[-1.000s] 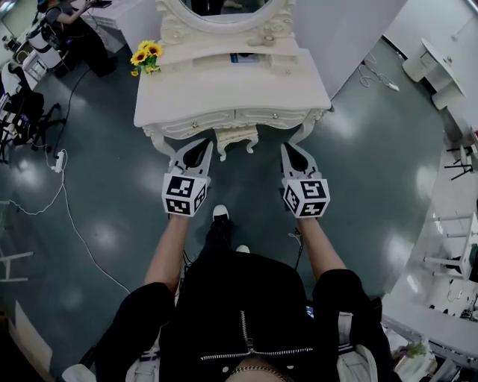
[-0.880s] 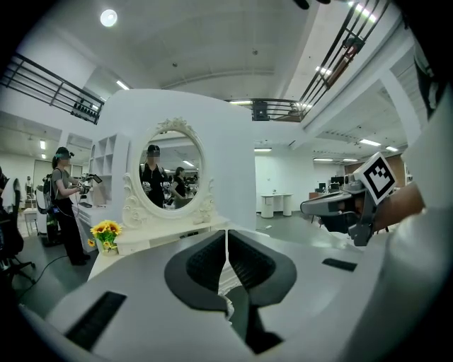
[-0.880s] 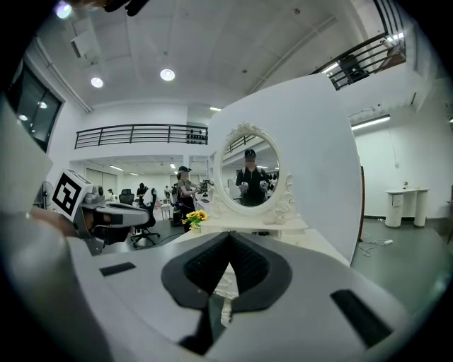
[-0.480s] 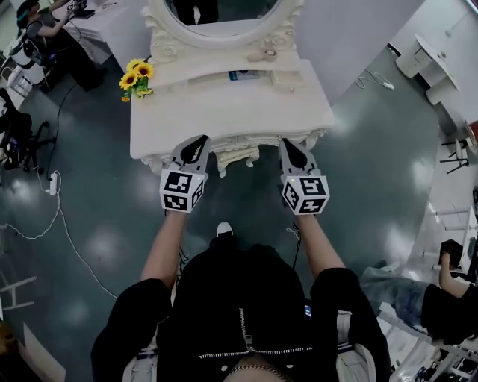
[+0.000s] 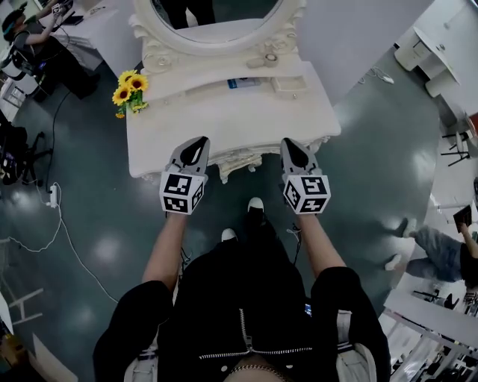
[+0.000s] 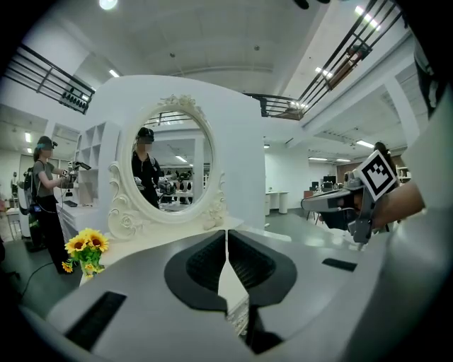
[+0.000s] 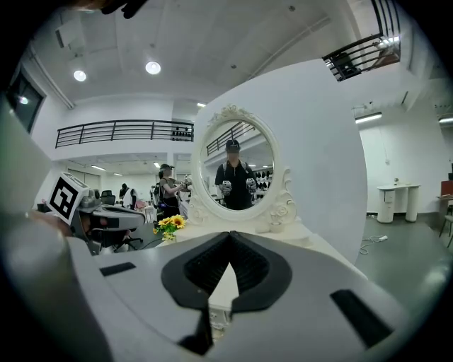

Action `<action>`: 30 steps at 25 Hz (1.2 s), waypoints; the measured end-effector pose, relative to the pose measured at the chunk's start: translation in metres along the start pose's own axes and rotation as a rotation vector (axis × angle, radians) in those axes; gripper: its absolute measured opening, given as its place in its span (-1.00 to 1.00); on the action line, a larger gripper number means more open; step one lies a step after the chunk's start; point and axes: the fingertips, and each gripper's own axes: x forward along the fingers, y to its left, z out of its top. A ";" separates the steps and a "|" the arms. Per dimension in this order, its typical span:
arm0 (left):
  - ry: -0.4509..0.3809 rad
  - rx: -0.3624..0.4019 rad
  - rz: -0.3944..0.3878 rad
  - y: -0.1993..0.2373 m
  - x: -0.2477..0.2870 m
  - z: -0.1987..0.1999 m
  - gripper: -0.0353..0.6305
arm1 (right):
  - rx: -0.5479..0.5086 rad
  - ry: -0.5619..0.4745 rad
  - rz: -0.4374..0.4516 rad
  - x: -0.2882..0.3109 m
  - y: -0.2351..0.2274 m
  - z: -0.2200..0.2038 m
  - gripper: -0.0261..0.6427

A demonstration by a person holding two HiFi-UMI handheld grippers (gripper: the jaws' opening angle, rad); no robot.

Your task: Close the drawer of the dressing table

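- The white dressing table [image 5: 231,119] stands against a white wall panel [image 5: 358,30], and its broad top is mostly bare.
- The drawer [image 5: 239,154] sits in the table's carved front, under the front edge and between the two grippers. From above it seems in line with the front, though the steep angle hides any gap.
- The left gripper [image 5: 199,141] is held nearly level with its tips at the table's front edge. Its own view shows the jaws pressed together with nothing between them.
- The right gripper [image 5: 288,142] is at the same edge further along, its jaws likewise closed and empty. I cannot tell whether either tip touches the wood.
- An oval mirror [image 5: 216,15] in an ornate white frame rises at the back of the table and reflects a standing person.
- A bunch of sunflowers [image 5: 127,88] stands at the table's back left corner.
- A raised shelf below the mirror carries a small blue-and-white item [image 5: 245,82] and a pale box [image 5: 287,83].
- The floor [image 5: 97,246] is dark, glossy teal and throws back the ceiling lights.
- A white cable [image 5: 71,227] trails across the floor from a power strip [image 5: 52,195] on the left.
- White furniture [image 5: 422,45] stands off to the right, and other people work at the room's edges.
- The right gripper view shows a railed balcony [image 7: 117,131] running along the far wall.
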 end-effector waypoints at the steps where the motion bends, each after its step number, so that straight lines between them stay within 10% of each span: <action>1: 0.004 -0.001 0.001 0.005 0.006 -0.001 -0.81 | 0.002 0.002 -0.001 0.007 -0.003 0.000 -0.91; 30: 0.002 -0.026 0.152 0.081 0.230 0.063 -0.81 | -0.023 0.005 0.145 0.229 -0.159 0.059 -0.91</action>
